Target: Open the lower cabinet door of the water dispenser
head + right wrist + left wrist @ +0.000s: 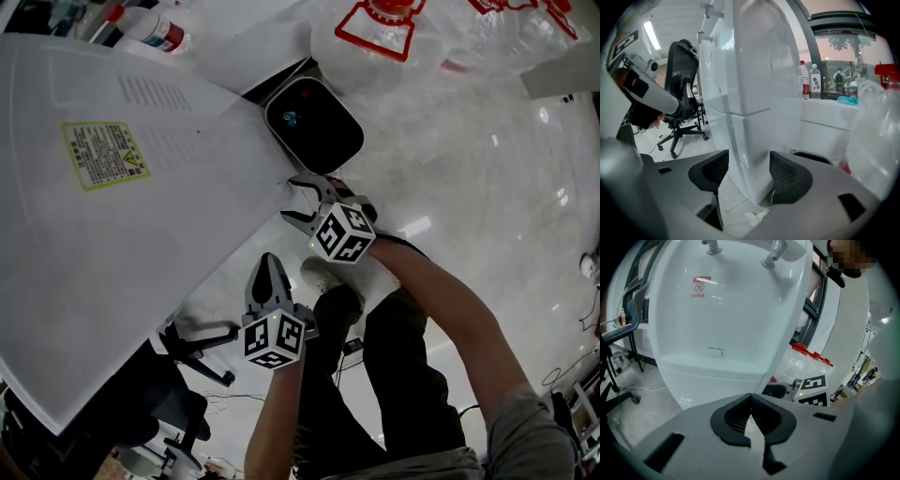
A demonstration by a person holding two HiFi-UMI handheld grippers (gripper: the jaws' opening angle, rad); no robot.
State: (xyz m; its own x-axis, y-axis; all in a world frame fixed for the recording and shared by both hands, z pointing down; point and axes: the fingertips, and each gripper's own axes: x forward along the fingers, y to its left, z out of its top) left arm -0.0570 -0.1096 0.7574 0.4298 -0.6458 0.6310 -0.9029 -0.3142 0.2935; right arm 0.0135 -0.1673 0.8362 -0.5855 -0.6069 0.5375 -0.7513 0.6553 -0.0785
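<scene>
Right forearm [441, 291] and left forearm [274, 422] reach forward and low over pale glossy floor [487, 187]. White water dispenser [141, 244] fills the left of the head view; its lower cabinet door [710, 385] sits flush, closed, below the tap recess. Clear jugs with red handles [384, 28] stand behind it, black office chair [682, 70] to one side. Right gripper [743, 168]: jaws wide apart, flanking the dispenser's lower front corner, no contact seen. Left gripper [751, 401]: jaws together, nothing between them, aimed at the door, apart from it.
</scene>
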